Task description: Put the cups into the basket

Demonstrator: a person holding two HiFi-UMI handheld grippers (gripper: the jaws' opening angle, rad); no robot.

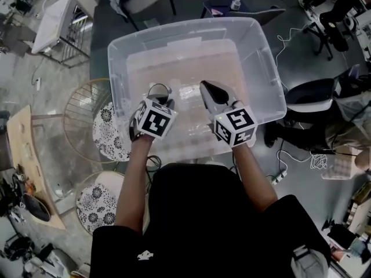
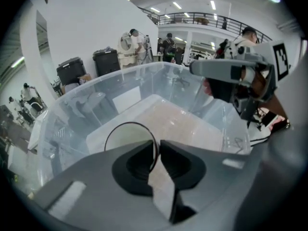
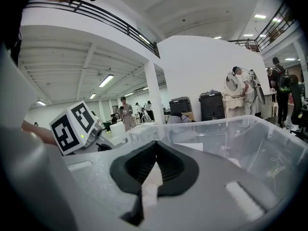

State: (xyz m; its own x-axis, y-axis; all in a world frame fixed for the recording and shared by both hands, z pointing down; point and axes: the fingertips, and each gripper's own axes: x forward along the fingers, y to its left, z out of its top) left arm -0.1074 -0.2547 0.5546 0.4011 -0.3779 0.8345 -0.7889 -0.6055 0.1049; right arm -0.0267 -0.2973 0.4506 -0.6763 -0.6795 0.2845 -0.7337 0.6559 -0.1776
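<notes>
1. Over the clear basket (image 1: 174, 35), the left gripper (image 2: 156, 147) has its fingers (image 2: 185, 163) nearly closed, pinching the wall of a clear, dark-rimmed cup (image 2: 126, 137); the cup sits within the basket's walls, apparently not yet on its floor.
2. Lower it close to the floor before letting go; a drop could tip it.
3. Hold the rim level; open the fingers wide, then lift straight out.
4. Right gripper (image 3: 155, 147), fingers together and empty, is best held aside.
</notes>
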